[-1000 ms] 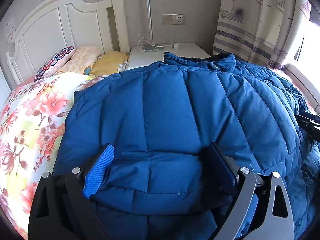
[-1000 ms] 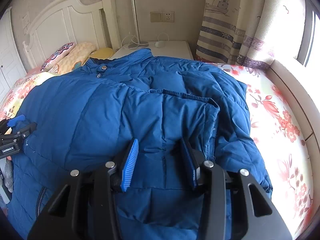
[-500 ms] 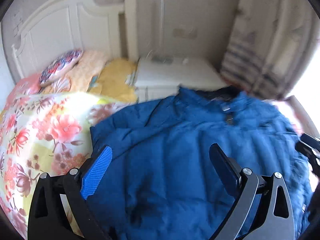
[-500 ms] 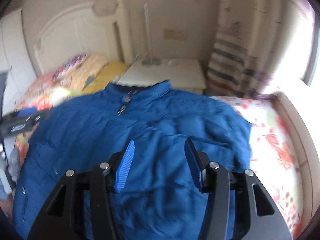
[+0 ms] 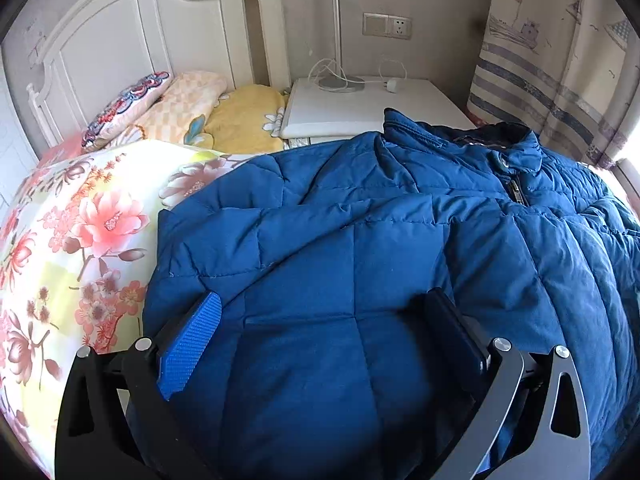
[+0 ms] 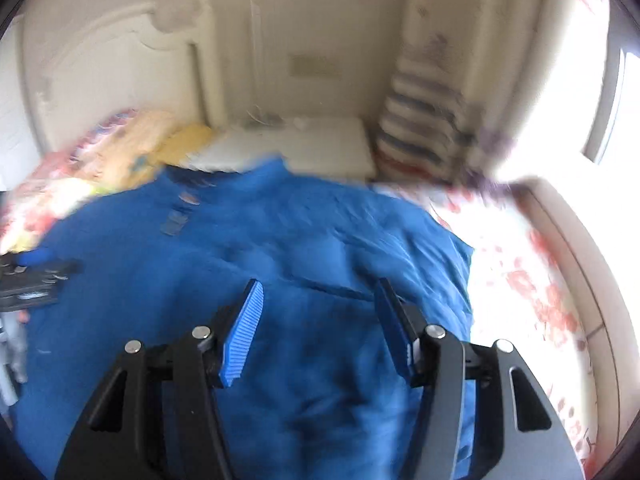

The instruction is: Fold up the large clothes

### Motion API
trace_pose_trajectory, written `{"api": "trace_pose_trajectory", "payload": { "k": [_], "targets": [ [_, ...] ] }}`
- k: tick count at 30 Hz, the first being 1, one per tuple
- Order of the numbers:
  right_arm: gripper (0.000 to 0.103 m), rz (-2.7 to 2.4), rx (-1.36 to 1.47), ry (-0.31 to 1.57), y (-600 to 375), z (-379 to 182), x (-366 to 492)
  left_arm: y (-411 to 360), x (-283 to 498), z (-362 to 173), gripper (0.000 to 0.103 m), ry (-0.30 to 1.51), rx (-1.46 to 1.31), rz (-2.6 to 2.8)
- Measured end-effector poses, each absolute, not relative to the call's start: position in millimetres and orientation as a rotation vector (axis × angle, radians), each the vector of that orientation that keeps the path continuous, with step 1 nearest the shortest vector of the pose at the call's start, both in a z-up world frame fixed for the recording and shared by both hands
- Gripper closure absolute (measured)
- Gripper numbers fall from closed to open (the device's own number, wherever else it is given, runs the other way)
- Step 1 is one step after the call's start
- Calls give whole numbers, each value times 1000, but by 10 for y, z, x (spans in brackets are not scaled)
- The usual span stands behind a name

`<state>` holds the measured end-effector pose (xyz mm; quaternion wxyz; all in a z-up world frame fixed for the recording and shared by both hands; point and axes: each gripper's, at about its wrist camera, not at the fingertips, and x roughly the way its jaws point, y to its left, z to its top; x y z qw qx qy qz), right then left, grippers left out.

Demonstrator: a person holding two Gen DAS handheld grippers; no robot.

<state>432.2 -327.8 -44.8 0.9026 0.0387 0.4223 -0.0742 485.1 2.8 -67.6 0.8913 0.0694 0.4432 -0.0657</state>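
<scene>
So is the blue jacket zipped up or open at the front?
Zipped, as far as visible: on the blue jacket the zip pull sits just under the collar. Lower front is hidden.

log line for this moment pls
task: fold large clothes | left gripper: open, just widened, nothing clamped | right gripper: open, just widened | blue jacket: on floral bedspread

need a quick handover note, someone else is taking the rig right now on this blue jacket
Left tongs: open, just been opening wider, nothing gripped, over the jacket's near part.
Right tongs: open, just been opening, nothing gripped; view blurred.
Blue quilted puffer jacket: lies on the floral bedspread, collar towards the white nightstand, both sides folded in over the body.
Left to do: probably fold the hem up towards the collar.
</scene>
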Motion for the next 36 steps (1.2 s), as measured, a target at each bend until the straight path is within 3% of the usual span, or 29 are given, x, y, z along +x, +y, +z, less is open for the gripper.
{"api": "trace_pose_trajectory", "payload": {
  "k": [2,13,16,18,22,24,27,31,36],
  "targets": [
    [46,-106,135,879,-3392,-645,4322,7,4838,-667,4,908,157,-131],
    [46,-116,184,881,-3421,-494,4208,181,4773,-502,5,890,76,-143],
    [44,-61,147,789,-3078,-117,3800,241,4335,-110,5,783,49,-167],
    [35,12,70,780,-2794,-33,3593,187,4010,32,5,753,65,-206],
    [33,56,-42,950,-2441,-432,3595,-193,3646,-275,4,870,244,-266],
    [31,33,-90,942,-2354,-531,3573,-335,3603,-633,4,967,357,-240],
    [31,12,-64,963,-2282,-368,3358,-139,3415,-501,4,965,269,-215],
    [31,106,-47,860,-2001,-50,2589,86,2675,-9,4,811,204,-233],
    [31,174,-97,970,-1707,-428,2006,-116,1847,-322,4,865,326,-289]
  ]
}}
